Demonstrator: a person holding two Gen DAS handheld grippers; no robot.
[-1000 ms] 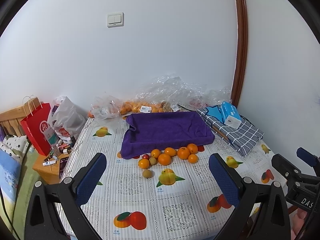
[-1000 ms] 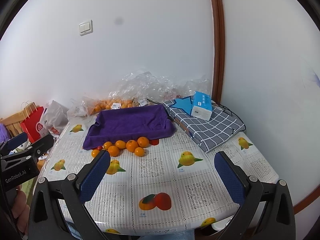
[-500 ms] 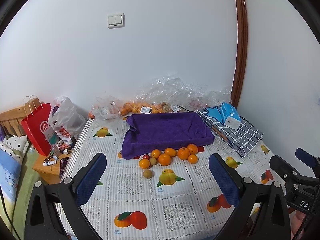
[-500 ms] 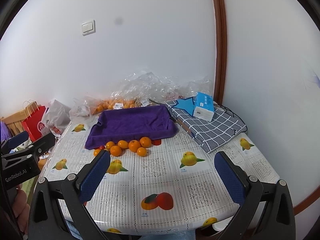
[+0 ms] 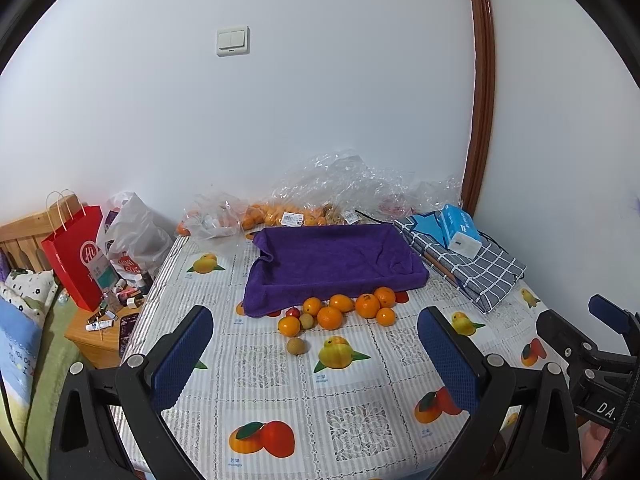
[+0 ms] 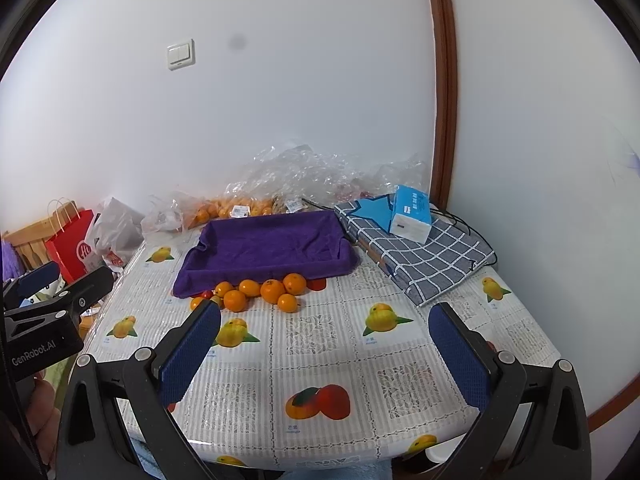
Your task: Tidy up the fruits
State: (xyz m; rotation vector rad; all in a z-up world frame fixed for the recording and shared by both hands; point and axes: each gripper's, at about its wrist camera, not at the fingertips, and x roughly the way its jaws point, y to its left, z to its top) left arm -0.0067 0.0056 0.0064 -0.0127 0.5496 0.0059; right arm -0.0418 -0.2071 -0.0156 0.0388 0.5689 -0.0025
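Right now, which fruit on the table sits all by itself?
The small brownish round fruit. It lies alone on the tablecloth, apart from the pile of oranges bunched against the purple towel, and nearest the left tool.

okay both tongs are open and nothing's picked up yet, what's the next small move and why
Probably ease the left tongs forward and down toward the lone small brownish fruit. It sits apart from the cluster of oranges in front of the purple towel, nearest these tongs, with clear tablecloth around it. The right tongs are also open and empty.
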